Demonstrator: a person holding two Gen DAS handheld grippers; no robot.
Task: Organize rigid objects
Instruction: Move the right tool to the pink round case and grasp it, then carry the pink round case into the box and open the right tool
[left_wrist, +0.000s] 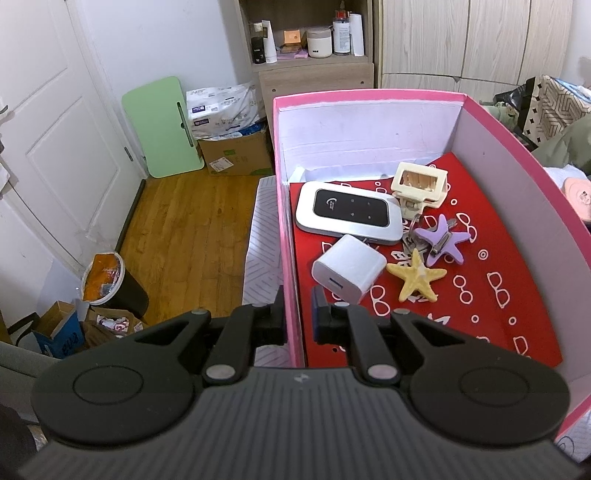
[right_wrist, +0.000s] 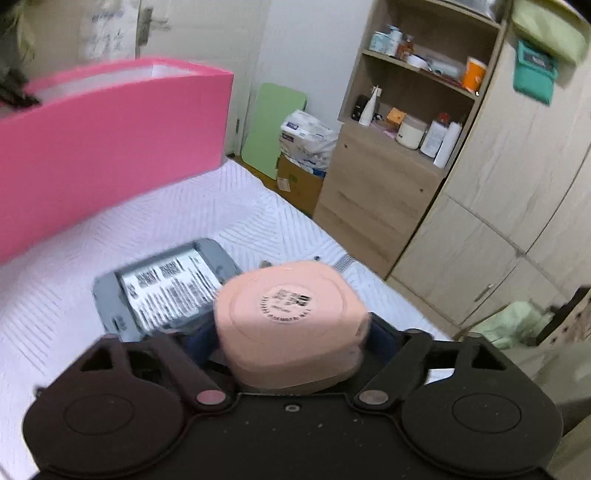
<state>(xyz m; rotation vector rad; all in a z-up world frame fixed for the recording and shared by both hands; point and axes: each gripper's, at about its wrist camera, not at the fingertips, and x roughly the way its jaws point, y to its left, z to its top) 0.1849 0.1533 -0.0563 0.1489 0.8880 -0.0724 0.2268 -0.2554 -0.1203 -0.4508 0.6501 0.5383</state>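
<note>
Your left wrist camera looks steeply down, close over the near wall of the pink box (left_wrist: 286, 236). Your right wrist camera sits low over the white bedspread (right_wrist: 207, 218), facing the wooden shelf unit (right_wrist: 388, 155). Both views share the box, shelf unit and green board (left_wrist: 162, 125).

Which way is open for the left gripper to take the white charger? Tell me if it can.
Probably not yet: the left gripper is clamped on the pink box wall. Once it lets go, the charger lies just ahead, uncovered from above.
</note>
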